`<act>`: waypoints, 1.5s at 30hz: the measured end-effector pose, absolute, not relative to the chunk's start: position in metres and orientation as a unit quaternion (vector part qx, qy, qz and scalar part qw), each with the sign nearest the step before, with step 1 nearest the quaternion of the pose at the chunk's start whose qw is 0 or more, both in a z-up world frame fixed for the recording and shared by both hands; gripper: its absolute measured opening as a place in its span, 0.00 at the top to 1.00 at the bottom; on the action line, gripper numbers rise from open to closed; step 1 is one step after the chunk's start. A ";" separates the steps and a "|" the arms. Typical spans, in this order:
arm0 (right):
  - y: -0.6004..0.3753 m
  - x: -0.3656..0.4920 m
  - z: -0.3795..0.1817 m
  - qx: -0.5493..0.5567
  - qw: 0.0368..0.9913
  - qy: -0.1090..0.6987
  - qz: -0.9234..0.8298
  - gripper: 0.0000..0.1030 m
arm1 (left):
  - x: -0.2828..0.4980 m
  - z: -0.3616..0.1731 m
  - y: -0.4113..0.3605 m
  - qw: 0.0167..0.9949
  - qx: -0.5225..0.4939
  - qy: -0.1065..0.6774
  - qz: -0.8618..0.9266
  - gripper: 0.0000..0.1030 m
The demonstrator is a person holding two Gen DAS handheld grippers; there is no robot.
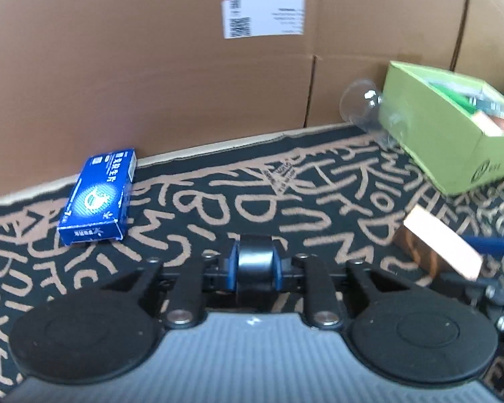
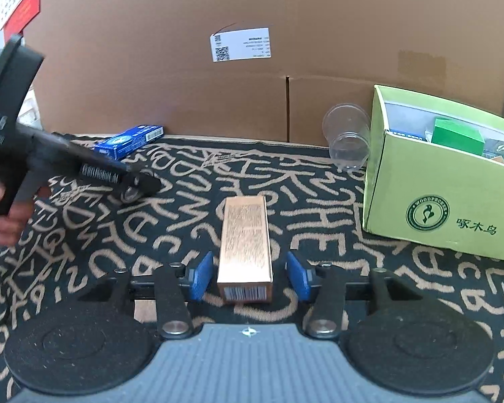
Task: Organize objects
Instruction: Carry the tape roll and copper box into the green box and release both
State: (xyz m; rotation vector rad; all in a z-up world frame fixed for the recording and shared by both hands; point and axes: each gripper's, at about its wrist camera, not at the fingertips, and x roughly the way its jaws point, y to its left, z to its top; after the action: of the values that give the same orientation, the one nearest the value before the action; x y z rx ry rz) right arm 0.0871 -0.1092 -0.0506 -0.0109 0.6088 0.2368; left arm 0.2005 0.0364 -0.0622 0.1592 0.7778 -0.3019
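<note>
My left gripper [image 1: 254, 263] is shut on a small black cylinder [image 1: 255, 258] held above the patterned mat. A blue box [image 1: 95, 201] lies flat at the mat's far left; it also shows in the right wrist view [image 2: 127, 142]. My right gripper [image 2: 248, 275] is open, its blue pads [image 2: 201, 277] on either side of a copper-coloured box [image 2: 245, 245] that lies on the mat, not touching it. The copper box also shows in the left wrist view [image 1: 440, 245]. The left gripper's body [image 2: 84, 168] shows at the left of the right wrist view.
A green open carton [image 2: 436, 201] with several items inside stands at the right, also in the left wrist view [image 1: 436, 134]. A clear plastic cup [image 2: 347, 137] stands beside it. A large cardboard wall [image 2: 252, 50] closes the back of the black lettered mat [image 2: 151, 221].
</note>
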 end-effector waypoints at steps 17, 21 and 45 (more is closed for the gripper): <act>-0.133 0.060 -0.041 0.020 0.954 0.274 0.116 0.66 | 0.163 -0.028 -0.015 0.907 0.087 0.371 -0.180 0.83; -0.157 0.041 -0.020 0.024 0.966 0.237 0.100 0.66 | 0.149 -0.002 -0.042 0.916 0.092 0.335 -0.203 0.83; -0.294 0.111 0.020 0.038 0.984 0.160 -0.065 0.66 | 0.238 0.031 -0.208 0.920 0.038 0.310 -0.238 0.71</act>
State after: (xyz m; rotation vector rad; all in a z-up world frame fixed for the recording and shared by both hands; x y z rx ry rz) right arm 0.1107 -0.2939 0.0200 0.0771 0.3220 -0.1313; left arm 0.2379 -0.2082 0.0308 0.0782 0.6363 -0.4894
